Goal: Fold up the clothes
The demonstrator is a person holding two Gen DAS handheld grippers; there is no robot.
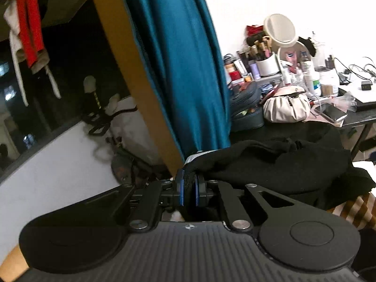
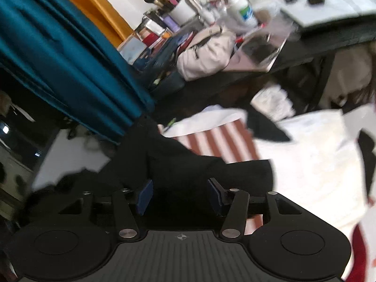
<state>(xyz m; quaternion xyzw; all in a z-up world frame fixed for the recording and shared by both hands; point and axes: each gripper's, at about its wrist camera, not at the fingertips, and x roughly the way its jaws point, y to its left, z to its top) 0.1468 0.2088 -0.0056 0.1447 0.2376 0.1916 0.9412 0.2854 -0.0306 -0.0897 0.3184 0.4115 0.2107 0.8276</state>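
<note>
Cluttered dresser table behind teal curtain. Left view: left gripper clenched on black garment, stretching rightward. Right view: right gripper spread wide, garment between pads, above striped bedding.

Left gripper clamped on edge of black garment, which bunches toward 3 o'clock. Teal curtain at 12 o'clock; cluttered desk at 2 o'clock.

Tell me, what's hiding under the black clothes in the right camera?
Under the black garment a red-and-white striped cloth peeks out, lying on a white sheet. Whatever lies directly beneath the black fabric is covered, so it can't be seen.
</note>
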